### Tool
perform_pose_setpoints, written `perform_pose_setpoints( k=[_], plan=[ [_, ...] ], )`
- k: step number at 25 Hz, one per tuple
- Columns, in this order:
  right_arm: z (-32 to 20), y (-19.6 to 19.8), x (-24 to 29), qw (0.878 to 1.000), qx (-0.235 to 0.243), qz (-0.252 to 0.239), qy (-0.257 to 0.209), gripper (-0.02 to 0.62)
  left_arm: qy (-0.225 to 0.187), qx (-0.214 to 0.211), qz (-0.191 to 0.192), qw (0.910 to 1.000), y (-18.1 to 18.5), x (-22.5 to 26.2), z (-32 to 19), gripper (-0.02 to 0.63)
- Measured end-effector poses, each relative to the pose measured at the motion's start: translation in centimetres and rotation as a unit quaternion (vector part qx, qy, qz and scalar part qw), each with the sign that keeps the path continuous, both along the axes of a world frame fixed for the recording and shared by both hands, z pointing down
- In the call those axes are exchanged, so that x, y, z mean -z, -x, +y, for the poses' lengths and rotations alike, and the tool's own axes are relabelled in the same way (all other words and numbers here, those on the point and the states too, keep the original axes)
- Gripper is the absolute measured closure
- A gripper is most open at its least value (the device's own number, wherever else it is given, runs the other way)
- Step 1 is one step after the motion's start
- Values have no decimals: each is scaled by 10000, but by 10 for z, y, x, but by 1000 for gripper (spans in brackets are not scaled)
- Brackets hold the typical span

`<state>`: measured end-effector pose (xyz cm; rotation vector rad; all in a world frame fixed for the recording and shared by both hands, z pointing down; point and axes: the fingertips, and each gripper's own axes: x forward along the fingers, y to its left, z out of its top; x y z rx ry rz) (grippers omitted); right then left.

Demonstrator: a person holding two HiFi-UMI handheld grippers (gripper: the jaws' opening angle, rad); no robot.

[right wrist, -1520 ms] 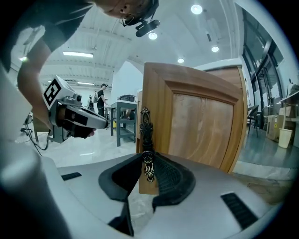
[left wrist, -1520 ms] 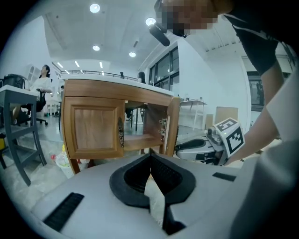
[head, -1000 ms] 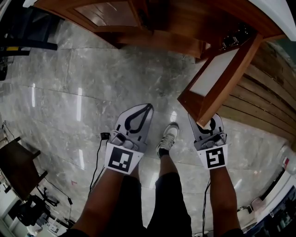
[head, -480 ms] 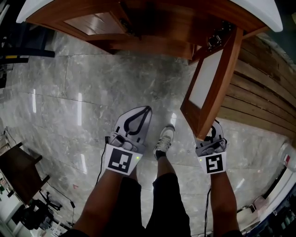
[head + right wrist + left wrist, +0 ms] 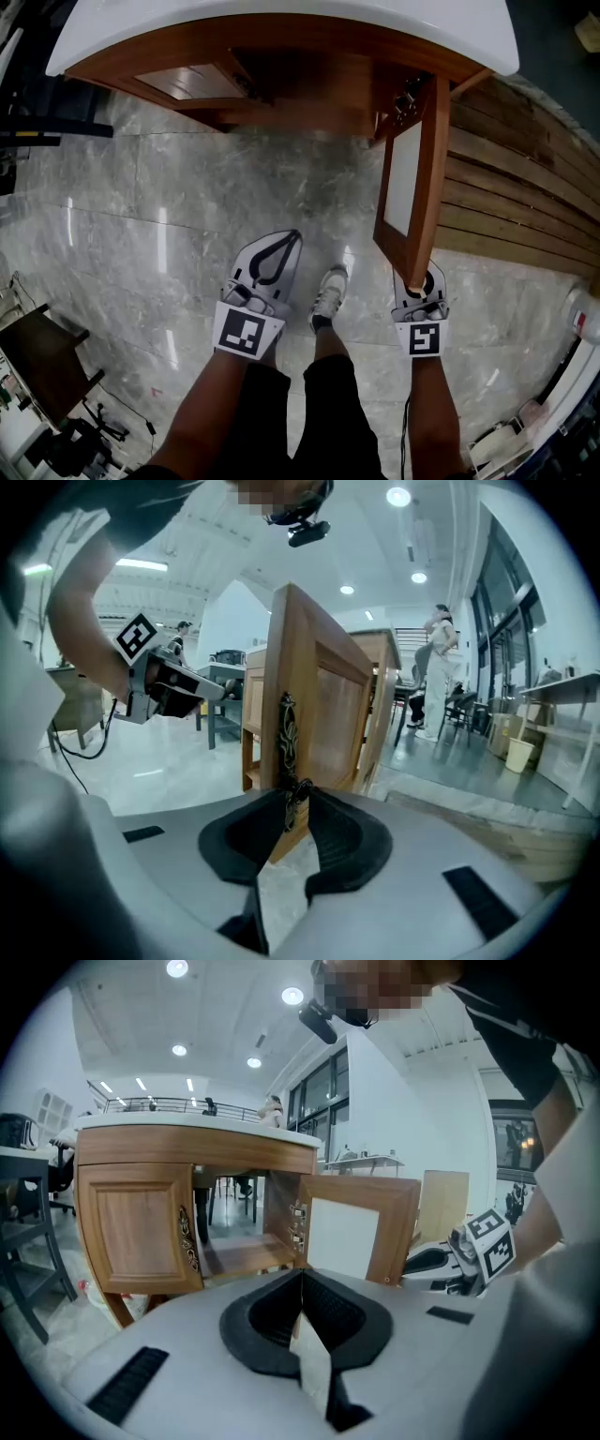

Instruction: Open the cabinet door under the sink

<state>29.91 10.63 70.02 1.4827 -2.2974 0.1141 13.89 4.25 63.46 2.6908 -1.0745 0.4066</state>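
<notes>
Our right gripper [image 5: 298, 806] clamps the ornate handle [image 5: 288, 726] at the free edge of the open cabinet door [image 5: 432, 178], while our left gripper [image 5: 302, 1277] hangs clenched, empty.

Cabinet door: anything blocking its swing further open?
Nothing visible. The right gripper is shut on the handle of the cabinet door, and on the door's far side only wooden planking at floor level shows.

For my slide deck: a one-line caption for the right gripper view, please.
Right gripper shut on the ornate handle of the open cabinet door.
</notes>
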Motion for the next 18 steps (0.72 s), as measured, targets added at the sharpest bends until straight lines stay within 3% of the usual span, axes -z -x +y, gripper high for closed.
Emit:
perform_pose_setpoints(
  k=[2, 5, 10, 13, 18],
  plan=[
    [0, -5, 4, 9985, -440, -335, -39, 506, -28, -14, -24, 10000, -1, 10, 2, 583],
    [7, -9, 1, 9986, -485, -71, 193, 508, -102, -10, -2, 9999, -3, 37, 5, 583],
    [39, -7, 27, 9946, -814, -295, 573, 561, -88, 155, -7, 9998, 0, 94, 11, 583],
    [60, 13, 71, 9959, -621, -465, 466, 572, -184, 331, 85, 9992, 7, 136, 12, 583],
    [47, 50, 170, 9970, -159, -748, -145, 572, -446, 545, 114, 9975, 21, 187, 2, 583]
  ],
)
